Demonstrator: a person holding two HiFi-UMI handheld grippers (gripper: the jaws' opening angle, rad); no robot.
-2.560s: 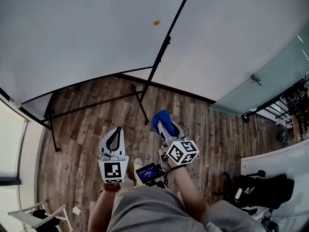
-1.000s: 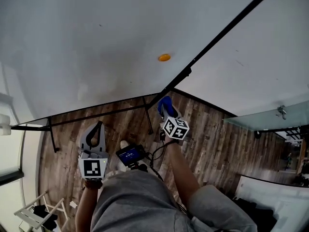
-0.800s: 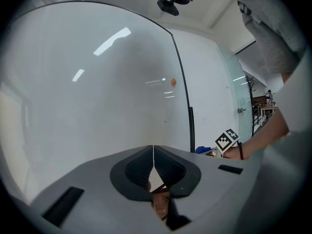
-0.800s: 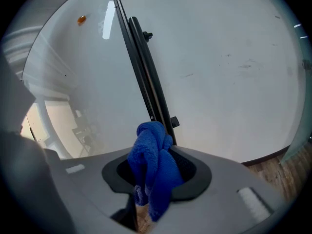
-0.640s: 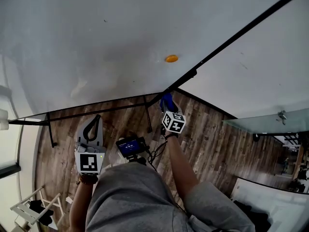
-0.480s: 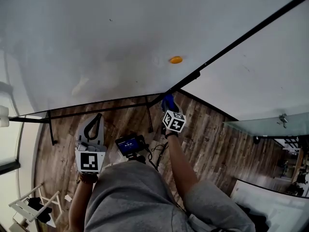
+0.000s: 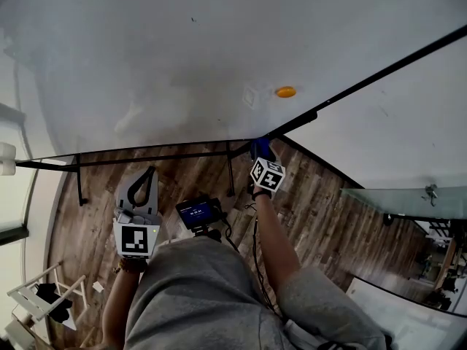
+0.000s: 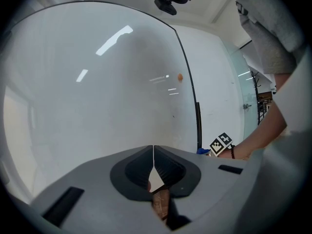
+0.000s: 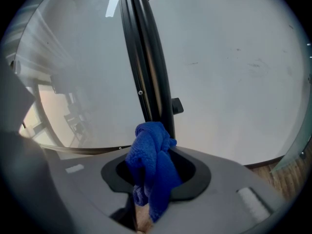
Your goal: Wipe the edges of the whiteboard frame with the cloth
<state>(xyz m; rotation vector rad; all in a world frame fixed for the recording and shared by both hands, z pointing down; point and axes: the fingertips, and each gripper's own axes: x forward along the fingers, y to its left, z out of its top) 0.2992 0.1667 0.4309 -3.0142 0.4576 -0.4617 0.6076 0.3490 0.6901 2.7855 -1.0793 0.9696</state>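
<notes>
Right tongs point(image 9: 155, 152), cloth point(image 9: 151, 167) at frame point(image 9: 145, 57) edge

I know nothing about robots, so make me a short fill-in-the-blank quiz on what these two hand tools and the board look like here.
The right gripper is shut on a ____ cloth. The whiteboard frame next to that cloth is ____. The left gripper, jaws together, holds ____. The small spot on the whiteboard is ____.
Missing words: blue; black; nothing; orange.
</notes>
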